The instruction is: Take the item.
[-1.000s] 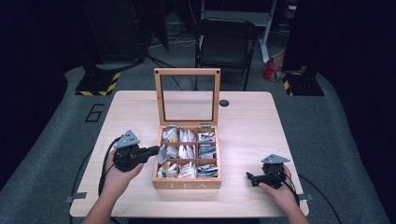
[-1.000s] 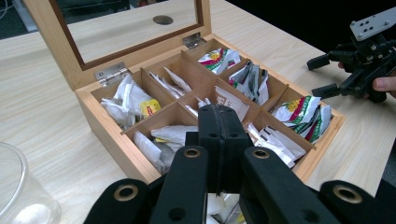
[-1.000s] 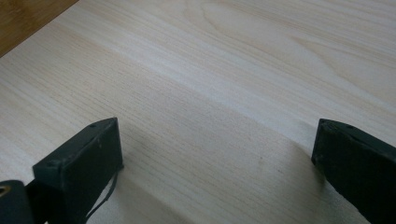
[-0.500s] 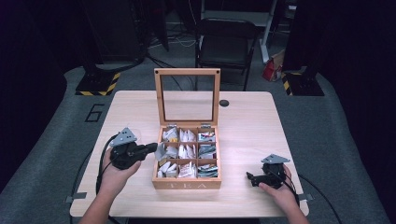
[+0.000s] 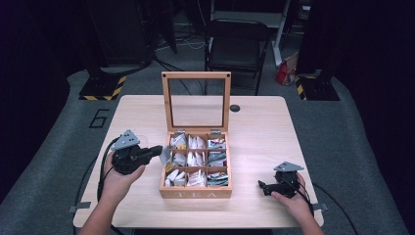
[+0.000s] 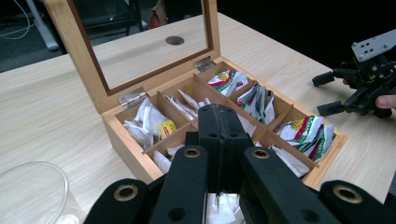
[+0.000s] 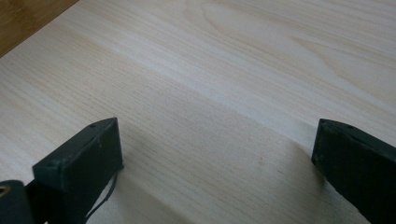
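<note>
Dark studio floor surrounds your pale worktop point(image 5: 254, 122). The tea box point(image 5: 195, 192) stands lidded-up at centre, compartments stocked. Your left tool point(image 5: 157, 151) has its jaws pressed together on a white tea sachet point(image 6: 219, 207), held just beside the box near a glass point(image 6: 32, 191); placement remains outstanding. Your right tool point(image 5: 262, 187) rests idle, jaws apart, empty.

"TEA" on the wooden box point(image 5: 195, 194) front; "6" on the floor mat point(image 5: 99, 118)

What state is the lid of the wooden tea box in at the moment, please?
Open. The glass-paned lid stands upright on its hinges behind the tea box, so the compartments of tea bags lie uncovered.
</note>
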The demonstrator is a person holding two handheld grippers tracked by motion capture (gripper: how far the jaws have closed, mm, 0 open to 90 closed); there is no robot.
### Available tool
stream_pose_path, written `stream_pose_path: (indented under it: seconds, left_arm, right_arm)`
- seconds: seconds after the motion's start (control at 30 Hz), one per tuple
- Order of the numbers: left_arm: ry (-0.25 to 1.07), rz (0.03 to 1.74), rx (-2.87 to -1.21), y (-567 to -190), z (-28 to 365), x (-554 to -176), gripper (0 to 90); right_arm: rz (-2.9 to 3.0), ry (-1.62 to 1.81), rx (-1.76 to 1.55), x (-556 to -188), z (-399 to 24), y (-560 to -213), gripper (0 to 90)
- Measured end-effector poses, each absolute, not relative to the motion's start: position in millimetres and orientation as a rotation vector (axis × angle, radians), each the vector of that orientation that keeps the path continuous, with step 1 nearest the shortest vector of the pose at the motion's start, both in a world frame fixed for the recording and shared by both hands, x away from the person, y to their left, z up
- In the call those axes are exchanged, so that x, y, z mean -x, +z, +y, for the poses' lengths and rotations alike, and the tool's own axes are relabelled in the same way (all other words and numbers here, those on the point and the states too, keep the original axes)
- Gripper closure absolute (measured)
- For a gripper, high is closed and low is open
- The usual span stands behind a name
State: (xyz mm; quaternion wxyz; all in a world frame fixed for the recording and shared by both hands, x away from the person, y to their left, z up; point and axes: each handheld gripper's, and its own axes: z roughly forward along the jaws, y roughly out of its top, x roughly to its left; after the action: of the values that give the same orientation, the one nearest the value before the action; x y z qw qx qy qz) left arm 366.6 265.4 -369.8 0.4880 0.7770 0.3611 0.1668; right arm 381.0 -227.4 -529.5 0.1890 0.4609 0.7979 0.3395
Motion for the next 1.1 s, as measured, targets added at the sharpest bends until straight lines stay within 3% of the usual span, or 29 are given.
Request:
stream_pose_path:
  seconds: [1.1]
  left_arm:
    - [0.458,0.965,-1.834,-365.2,294.2,-377.4,90.0]
  right_arm:
    - [2.242,0.952,-1.298,-380.9,-227.4,-529.5,0.9]
